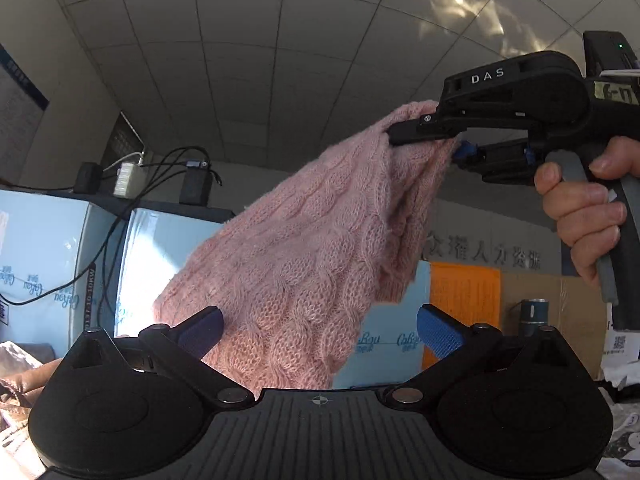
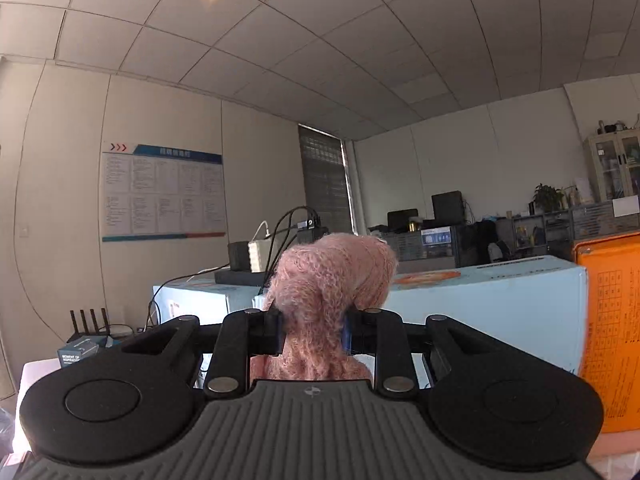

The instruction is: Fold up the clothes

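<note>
A pink cable-knit sweater (image 1: 304,248) hangs in the air, held up high by one bunched end. In the left wrist view my right gripper (image 1: 424,138) is at the upper right, shut on that end, with a hand (image 1: 580,208) squeezing its grip. The right wrist view shows the same pinch close up: the right gripper (image 2: 312,332) clamps a wad of pink knit (image 2: 332,272) that bulges above the fingers. My left gripper (image 1: 320,332) is open, its blue pads (image 1: 436,332) wide apart. The sweater's lower part hangs between them, unclamped.
Light blue cartons (image 1: 52,260) stand behind, with black boxes, a white adapter (image 1: 128,178) and cables on top. An orange sheet (image 2: 612,320) and cardboard (image 1: 532,296) lie to the right. More clothes (image 1: 16,392) sit at the lower left. Shelves and a cabinet (image 2: 616,168) line the far wall.
</note>
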The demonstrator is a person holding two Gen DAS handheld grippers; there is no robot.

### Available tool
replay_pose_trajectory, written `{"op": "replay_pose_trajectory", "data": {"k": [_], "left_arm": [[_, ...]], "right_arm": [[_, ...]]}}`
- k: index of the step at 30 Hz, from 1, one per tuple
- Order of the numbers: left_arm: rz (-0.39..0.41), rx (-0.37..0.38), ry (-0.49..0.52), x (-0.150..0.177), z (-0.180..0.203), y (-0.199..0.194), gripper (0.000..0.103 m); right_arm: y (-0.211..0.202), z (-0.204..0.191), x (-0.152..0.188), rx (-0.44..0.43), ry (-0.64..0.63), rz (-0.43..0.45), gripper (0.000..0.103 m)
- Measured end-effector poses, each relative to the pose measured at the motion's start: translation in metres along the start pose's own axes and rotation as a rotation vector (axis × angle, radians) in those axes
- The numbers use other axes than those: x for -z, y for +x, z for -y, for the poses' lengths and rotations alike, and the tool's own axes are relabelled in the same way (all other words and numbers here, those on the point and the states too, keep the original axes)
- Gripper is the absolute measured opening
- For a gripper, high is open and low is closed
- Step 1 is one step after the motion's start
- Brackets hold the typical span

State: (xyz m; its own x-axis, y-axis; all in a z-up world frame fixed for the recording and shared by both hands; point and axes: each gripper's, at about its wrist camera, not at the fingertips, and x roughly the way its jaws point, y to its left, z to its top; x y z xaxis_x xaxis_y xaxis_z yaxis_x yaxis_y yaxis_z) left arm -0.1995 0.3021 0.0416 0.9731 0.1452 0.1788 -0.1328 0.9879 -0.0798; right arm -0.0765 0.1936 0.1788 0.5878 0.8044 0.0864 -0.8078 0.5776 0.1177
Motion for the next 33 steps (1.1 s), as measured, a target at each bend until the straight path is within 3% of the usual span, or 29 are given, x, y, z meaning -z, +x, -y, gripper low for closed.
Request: {"op": "replay_pose_trajectory", "data": {"k": [5,12,21,25,29,33], "left_arm": [[-0.01,0.081,0.026,0.003,0.007,0.002,0.103],[-0.03,0.115,-0.036,0.007,-0.001,0.006,0.103],[-0.071,0.194,-0.07,0.009,0.007,0.007,0.103],[-0.07,0.213,-0.106,0.009,0.007,0.007,0.103],[-0.056,0.146,-0.135,0.007,0.002,0.006,0.103],[-0.064,0.078,-0.183,0.005,-0.007,0.007,0.103]], "right_arm": [[-0.047,0.01,-0.036,0.094,-0.052,0.087,0.023],[-0.117,0.037,-0.08,0.255,-0.046,0.202,0.023],[-0.183,0.049,-0.07,0.352,-0.106,0.121,0.023],[-0.176,0.05,-0.024,0.301,-0.08,-0.034,0.024],[-0.137,0.053,0.042,0.186,0.078,-0.253,0.024],[-0.102,0.041,0.098,0.058,0.219,-0.381,0.031]]}}
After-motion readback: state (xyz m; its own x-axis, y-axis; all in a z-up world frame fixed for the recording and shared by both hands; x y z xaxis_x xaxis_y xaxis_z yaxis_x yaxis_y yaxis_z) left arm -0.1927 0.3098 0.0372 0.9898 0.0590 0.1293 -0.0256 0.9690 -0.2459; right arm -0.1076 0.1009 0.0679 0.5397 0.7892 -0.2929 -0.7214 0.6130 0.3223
